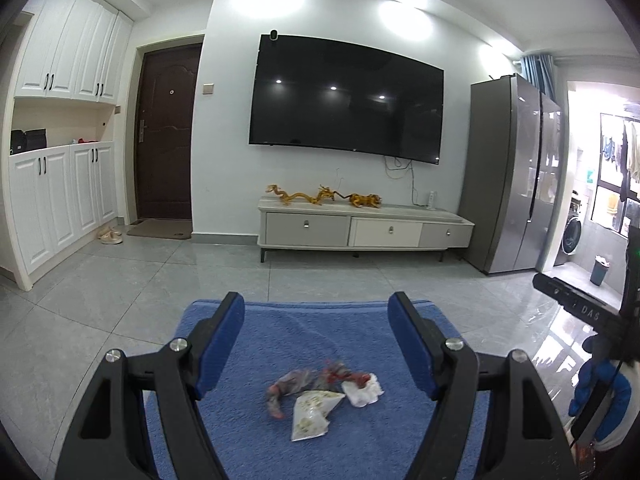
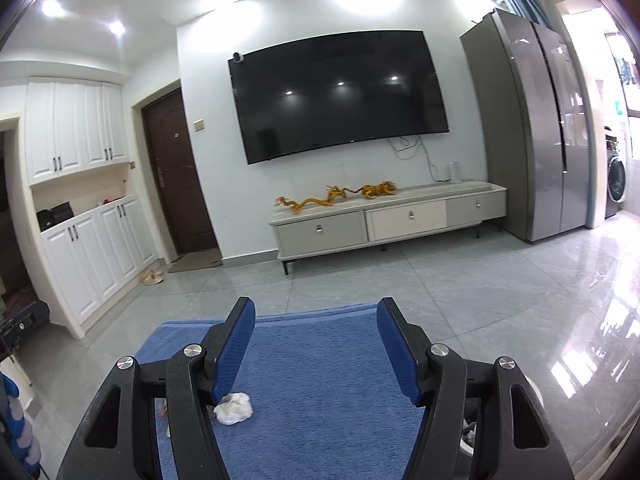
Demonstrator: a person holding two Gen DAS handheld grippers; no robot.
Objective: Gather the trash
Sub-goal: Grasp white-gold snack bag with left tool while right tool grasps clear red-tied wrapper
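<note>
We hold our left gripper (image 1: 316,308) wide and empty above the blue-towelled surface (image 1: 400,432), where wrappers (image 1: 308,400) and a crumpled tissue (image 1: 366,390) lie together. Our right gripper (image 2: 316,312) gapes empty too.

red-stained tissue (image 2: 234,408) partly behind claw finger (image 2: 234,344)

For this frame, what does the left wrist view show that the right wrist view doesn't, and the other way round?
Only the left wrist view shows the clear wrapper, the white packet and a bin in the far doorway. Only the right wrist view shows a white container's rim at the blue mat's right. Both share the blue mat, the crumpled tissue, the television and open, empty jaws on the left gripper and right gripper.
</note>
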